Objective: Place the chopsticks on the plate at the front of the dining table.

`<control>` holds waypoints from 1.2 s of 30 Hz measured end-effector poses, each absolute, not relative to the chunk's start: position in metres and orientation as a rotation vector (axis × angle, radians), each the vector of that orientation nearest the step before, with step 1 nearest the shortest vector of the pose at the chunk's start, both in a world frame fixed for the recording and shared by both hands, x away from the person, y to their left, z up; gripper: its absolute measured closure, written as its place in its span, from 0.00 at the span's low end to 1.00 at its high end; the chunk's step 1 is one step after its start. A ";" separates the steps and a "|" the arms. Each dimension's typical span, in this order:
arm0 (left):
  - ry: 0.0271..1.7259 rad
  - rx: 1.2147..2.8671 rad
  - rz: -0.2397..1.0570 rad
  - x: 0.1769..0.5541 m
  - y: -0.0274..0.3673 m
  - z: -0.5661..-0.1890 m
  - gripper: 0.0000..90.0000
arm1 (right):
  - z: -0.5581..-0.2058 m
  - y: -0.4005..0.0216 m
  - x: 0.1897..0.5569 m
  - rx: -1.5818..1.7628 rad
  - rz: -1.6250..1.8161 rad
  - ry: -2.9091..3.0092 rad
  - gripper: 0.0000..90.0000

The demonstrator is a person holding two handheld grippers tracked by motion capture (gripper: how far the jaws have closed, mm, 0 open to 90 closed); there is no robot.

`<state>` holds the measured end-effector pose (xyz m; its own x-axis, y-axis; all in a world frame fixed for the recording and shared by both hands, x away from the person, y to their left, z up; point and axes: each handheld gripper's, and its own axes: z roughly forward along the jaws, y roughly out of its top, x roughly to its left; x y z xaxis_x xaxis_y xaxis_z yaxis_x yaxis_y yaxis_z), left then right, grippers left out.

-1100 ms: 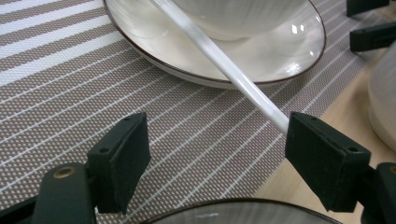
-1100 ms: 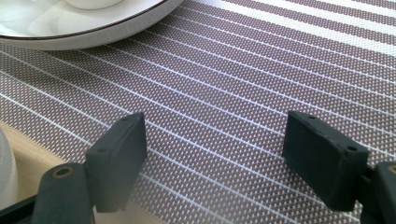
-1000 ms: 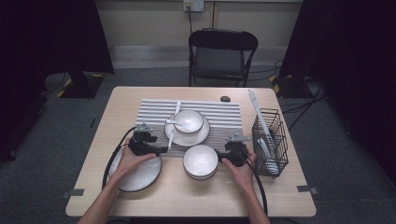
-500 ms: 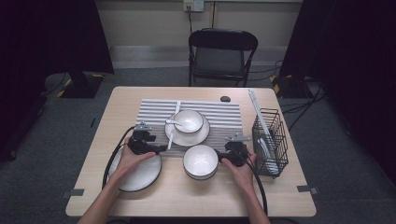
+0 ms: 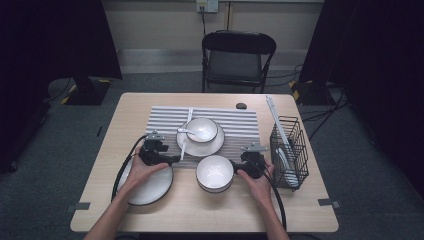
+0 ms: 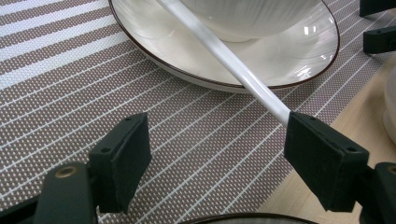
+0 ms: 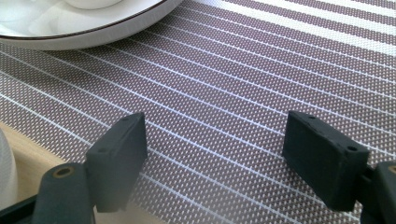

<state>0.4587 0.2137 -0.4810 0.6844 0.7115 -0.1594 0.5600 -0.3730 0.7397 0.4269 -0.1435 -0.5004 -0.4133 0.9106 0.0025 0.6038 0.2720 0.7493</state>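
High view: left tool (image 5: 172, 160) lower left of centre, jaws wide, aimed right at white chopstick (image 5: 184, 146) lying off rim of plate (image 5: 212, 146) on striped mat (image 5: 240, 125). Right tool (image 5: 239, 163) lower right, beside empty bowl (image 5: 214, 173), jaws wide, nothing held. Both forearms in from bottom edge, hands low on desk (image 5: 115, 125), wrists flat. Second plate (image 5: 150, 187) under left hand.

Left gripper view: chopstick (image 6: 233, 63) runs from upper centre down to right pad (image 6: 322, 158), touching or just short of it, can't tell; left pad (image 6: 123, 158) well apart.

Right gripper view: jaws wide over bare mat (image 7: 233, 93).

Best next: centre left tool on stick end, keep low, close slowly.
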 end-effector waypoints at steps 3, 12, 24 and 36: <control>0.973 2.075 0.238 0.459 0.213 -0.481 0.25 | -0.500 -0.143 0.427 1.366 0.956 2.117 0.23; 0.967 2.080 0.234 0.459 0.212 -0.482 0.25 | -0.500 -0.143 0.427 1.363 0.955 2.116 0.23; 0.960 2.061 0.253 0.456 0.219 -0.475 0.24 | -0.501 -0.143 0.427 1.362 0.956 2.116 0.23; 0.968 2.008 0.264 0.453 0.235 -0.466 0.23 | -0.500 -0.143 0.427 1.361 0.953 2.117 0.24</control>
<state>0.4534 0.2353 -0.4663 0.6759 0.7181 -0.1660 0.5345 -0.3224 0.7813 0.4270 -0.1430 -0.5005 -0.4142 0.9102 -0.0025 0.6018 0.2759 0.7495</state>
